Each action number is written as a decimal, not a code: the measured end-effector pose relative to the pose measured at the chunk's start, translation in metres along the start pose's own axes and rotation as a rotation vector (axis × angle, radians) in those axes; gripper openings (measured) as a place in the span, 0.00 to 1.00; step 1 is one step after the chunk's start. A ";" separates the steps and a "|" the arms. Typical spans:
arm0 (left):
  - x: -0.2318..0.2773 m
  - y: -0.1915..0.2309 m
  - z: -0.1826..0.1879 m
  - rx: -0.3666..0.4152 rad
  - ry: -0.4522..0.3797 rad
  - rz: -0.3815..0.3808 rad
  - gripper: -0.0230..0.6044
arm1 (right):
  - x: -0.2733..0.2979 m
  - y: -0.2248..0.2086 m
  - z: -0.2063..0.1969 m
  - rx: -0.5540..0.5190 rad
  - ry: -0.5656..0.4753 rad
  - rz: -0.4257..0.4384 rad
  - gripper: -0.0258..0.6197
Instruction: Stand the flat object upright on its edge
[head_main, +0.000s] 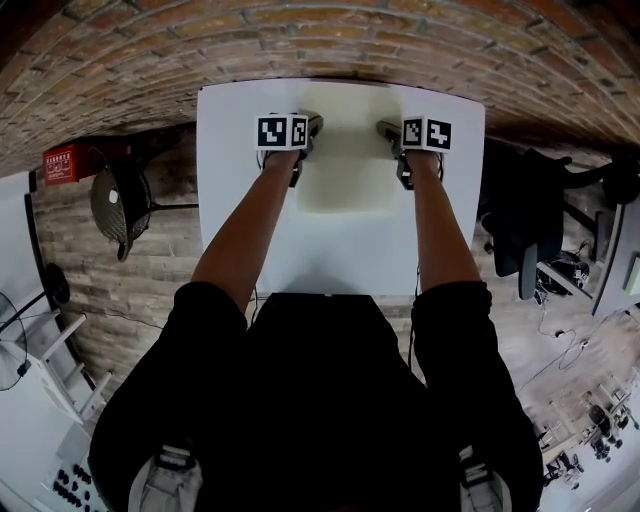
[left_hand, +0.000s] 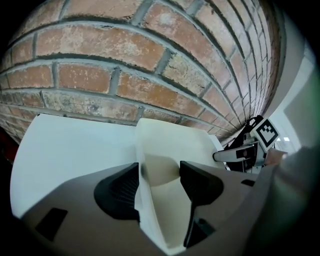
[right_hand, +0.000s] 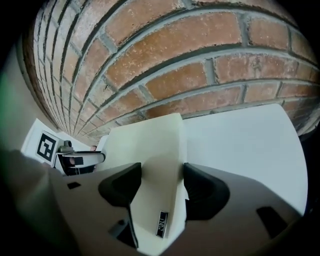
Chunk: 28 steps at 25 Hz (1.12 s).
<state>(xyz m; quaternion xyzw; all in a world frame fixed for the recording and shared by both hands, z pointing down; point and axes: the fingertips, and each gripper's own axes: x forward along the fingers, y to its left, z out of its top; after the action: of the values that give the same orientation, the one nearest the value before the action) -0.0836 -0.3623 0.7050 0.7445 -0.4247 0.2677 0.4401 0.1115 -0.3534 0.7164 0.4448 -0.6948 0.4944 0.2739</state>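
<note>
A cream slab (head_main: 345, 175) appears to stand on its long edge on the white table (head_main: 340, 250), broad face towards me. My left gripper (head_main: 304, 150) straddles its left end and my right gripper (head_main: 395, 150) its right end. In the left gripper view the slab (left_hand: 170, 145) fills the gap of the left gripper (left_hand: 159, 175), with both dark pads against it. In the right gripper view the slab (right_hand: 150, 145) sits the same way in the right gripper (right_hand: 161, 180). It carries a small dark label (right_hand: 161, 223).
A brick wall (head_main: 300, 40) runs just behind the table's far edge. A black office chair (head_main: 520, 230) stands to the right of the table. To the left are a floor fan (head_main: 115, 205) and a red box (head_main: 65, 165).
</note>
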 end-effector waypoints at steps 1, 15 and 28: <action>0.001 0.000 -0.001 -0.005 0.001 0.001 0.45 | 0.000 0.000 0.000 -0.001 0.002 -0.005 0.46; -0.009 -0.011 -0.005 -0.024 -0.030 0.012 0.43 | -0.012 0.006 -0.002 -0.006 -0.048 -0.027 0.42; -0.072 -0.055 -0.001 0.055 -0.134 0.000 0.43 | -0.084 0.037 -0.011 -0.078 -0.187 -0.034 0.41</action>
<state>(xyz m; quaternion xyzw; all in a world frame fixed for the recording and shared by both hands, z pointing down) -0.0713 -0.3191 0.6261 0.7726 -0.4457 0.2288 0.3901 0.1167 -0.3094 0.6351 0.4896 -0.7285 0.4185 0.2331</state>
